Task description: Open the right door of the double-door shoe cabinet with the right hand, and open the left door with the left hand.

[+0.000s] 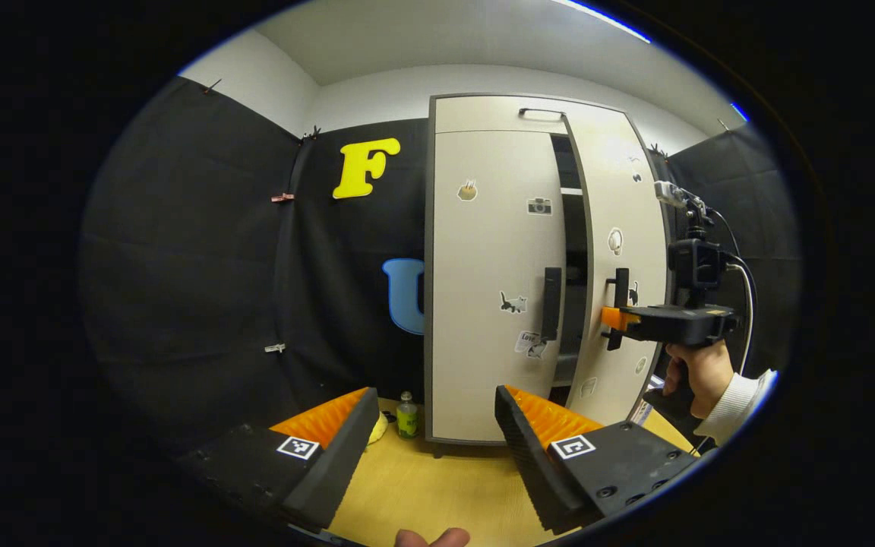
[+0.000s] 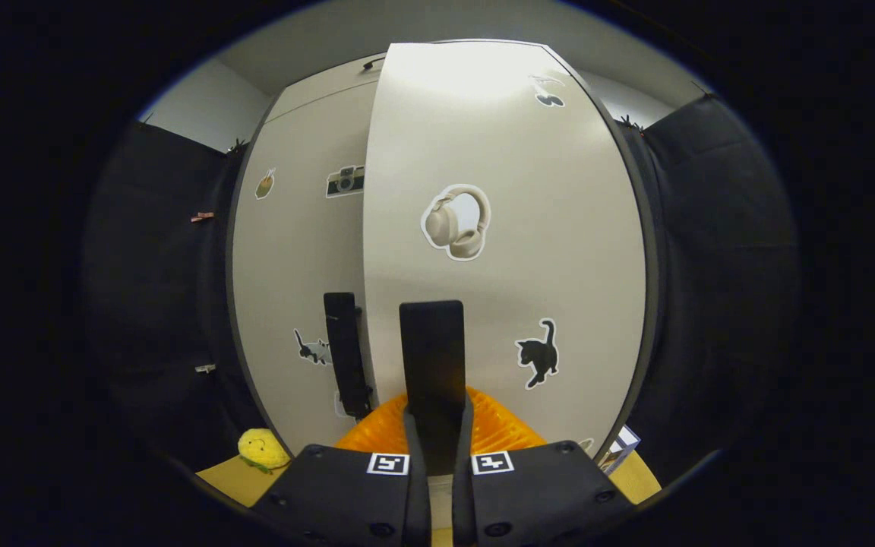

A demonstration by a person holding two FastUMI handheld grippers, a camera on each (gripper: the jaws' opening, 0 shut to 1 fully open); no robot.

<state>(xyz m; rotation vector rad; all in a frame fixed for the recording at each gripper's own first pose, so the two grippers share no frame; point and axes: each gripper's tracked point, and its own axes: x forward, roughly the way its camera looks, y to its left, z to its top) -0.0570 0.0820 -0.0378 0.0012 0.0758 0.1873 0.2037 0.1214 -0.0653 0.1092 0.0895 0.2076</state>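
Left gripper view showed the left gripper with jaws released, low over the tabletop. The left door stood shut ahead, its upright handle up and right of the jaws. Right gripper view showed the right gripper clenched on the upright right handle of the right door, partly open. I could read no writing.
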